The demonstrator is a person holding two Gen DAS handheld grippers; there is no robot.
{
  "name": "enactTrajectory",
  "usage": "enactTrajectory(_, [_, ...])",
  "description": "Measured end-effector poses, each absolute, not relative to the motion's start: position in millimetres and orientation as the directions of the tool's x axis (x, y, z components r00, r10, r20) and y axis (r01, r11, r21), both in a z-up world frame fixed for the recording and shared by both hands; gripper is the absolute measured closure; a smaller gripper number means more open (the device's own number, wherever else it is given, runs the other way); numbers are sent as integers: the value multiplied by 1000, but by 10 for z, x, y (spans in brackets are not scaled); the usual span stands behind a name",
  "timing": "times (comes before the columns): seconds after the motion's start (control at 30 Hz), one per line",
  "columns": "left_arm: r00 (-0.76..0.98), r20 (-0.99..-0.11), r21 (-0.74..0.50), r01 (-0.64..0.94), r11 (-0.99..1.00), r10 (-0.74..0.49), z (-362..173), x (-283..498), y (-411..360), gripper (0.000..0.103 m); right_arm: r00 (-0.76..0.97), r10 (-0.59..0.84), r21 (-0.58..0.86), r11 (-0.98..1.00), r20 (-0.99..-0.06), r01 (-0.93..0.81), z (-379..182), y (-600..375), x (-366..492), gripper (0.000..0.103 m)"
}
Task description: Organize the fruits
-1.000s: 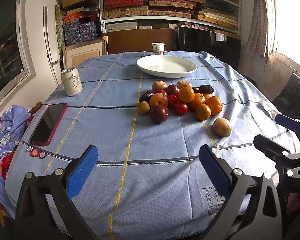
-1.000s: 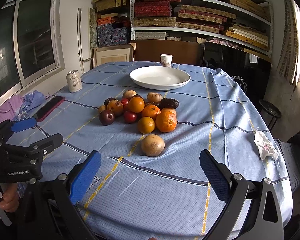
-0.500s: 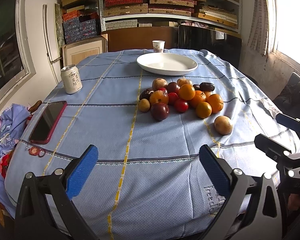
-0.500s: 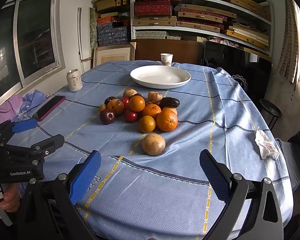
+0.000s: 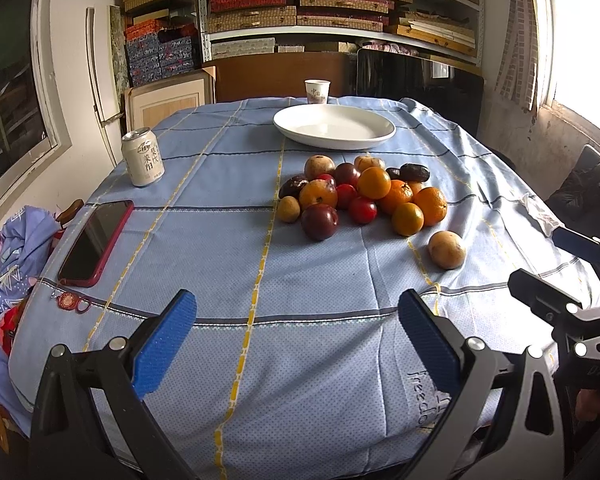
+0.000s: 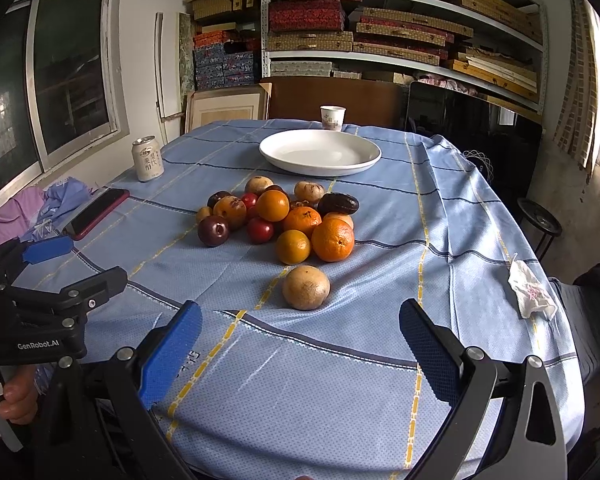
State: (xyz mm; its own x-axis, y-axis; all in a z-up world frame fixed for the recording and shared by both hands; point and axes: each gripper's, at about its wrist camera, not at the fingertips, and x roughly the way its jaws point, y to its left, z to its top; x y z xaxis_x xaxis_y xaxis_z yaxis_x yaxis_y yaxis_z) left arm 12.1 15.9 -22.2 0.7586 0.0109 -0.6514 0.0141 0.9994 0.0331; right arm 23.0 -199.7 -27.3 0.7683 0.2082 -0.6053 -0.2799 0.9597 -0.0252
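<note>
A pile of fruit (image 5: 364,200) lies mid-table: oranges, red and dark plums, brown round fruits; it also shows in the right wrist view (image 6: 280,220). One brown fruit (image 5: 446,249) (image 6: 306,287) lies apart, nearer the front. An empty white plate (image 5: 334,126) (image 6: 320,151) stands behind the pile. My left gripper (image 5: 296,340) is open and empty over the near cloth. My right gripper (image 6: 300,348) is open and empty, just short of the lone brown fruit. Each gripper shows at the edge of the other's view.
A drink can (image 5: 142,157) and a red-cased phone (image 5: 96,236) lie at the left. A paper cup (image 5: 317,92) stands behind the plate. A crumpled tissue (image 6: 530,294) lies at the right edge. Shelves of boxes fill the back wall.
Both grippers have edged slightly forward toward the fruit; the jaws stay open and nothing on the table has moved.
</note>
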Motion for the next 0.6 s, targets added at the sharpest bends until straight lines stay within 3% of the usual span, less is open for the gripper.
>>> enactTrajectory(0.6, [758,-652,32,14,999,10,-227,122,158,4,767,206,-26,960,-608,-278,-275,-1993,232,3])
